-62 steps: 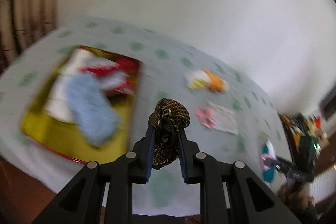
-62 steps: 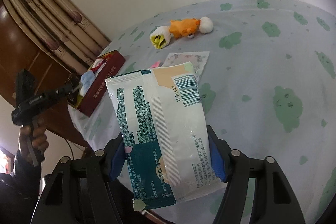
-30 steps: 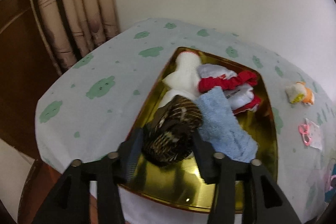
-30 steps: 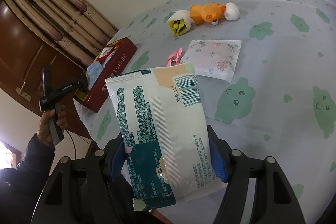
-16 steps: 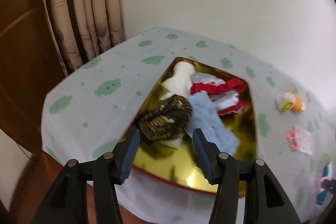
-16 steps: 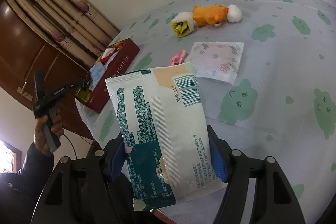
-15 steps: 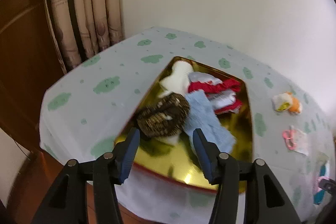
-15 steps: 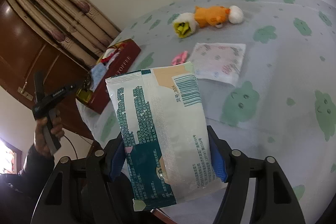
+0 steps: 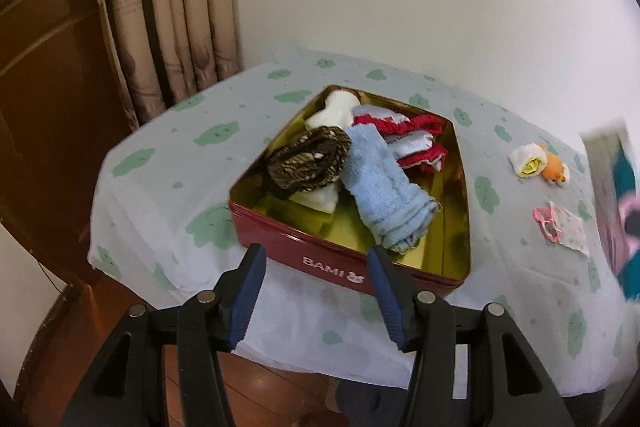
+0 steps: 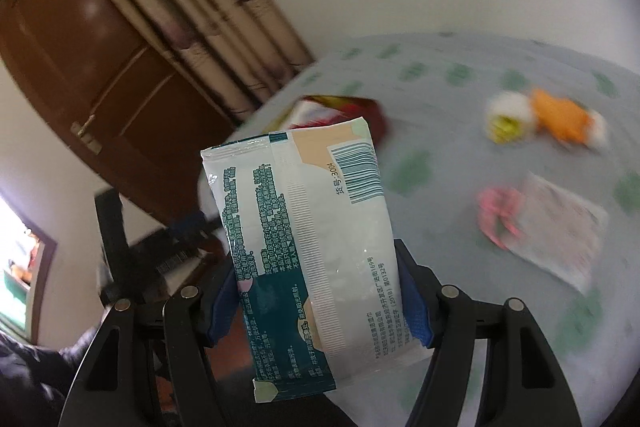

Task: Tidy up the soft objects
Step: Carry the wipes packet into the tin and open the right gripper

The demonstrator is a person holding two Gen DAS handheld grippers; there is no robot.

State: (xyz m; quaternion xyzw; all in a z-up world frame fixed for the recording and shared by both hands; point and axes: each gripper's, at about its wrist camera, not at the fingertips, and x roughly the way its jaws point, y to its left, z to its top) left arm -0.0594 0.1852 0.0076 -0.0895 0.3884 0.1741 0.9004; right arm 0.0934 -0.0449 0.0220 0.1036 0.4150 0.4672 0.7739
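Right gripper (image 10: 320, 301): pinching a wet-wipes pack (image 10: 304, 247) by its lower half, blue pads pressed on both long edges; the pack stands upright between them, long axis running along the fingers, barcode end up.

Left gripper (image 9: 316, 291): spread, nothing between the pads; it hangs just off the near wall of the tin, past the counter's edge.

Red tin (image 9: 336, 267): open, gold inside, on the left part of the counter (image 9: 168, 163). It lies ahead of the right gripper and a little to the left, half hidden behind the top of the pack in the right wrist view.

Inside the tin: a brown patterned scrunchie (image 9: 308, 159) at the left, a blue towel (image 9: 384, 187) slanting from the middle to the near wall, red-trimmed white socks (image 9: 408, 139) at the far right, a white cloth (image 9: 332, 107) at the far corner.

Free room in the tin: the bare gold floor along the right wall and the near-right corner.

Judgement on the coming move: the pack's long side would best run along that right wall.

Nearer hand: the left gripper is nearer the tin, but it is the right one that carries the load.

Not yet sorted: a plush toy (image 9: 540, 167), a pink clip (image 9: 546, 225) and a small flowered packet (image 9: 572, 231), all right of the tin.
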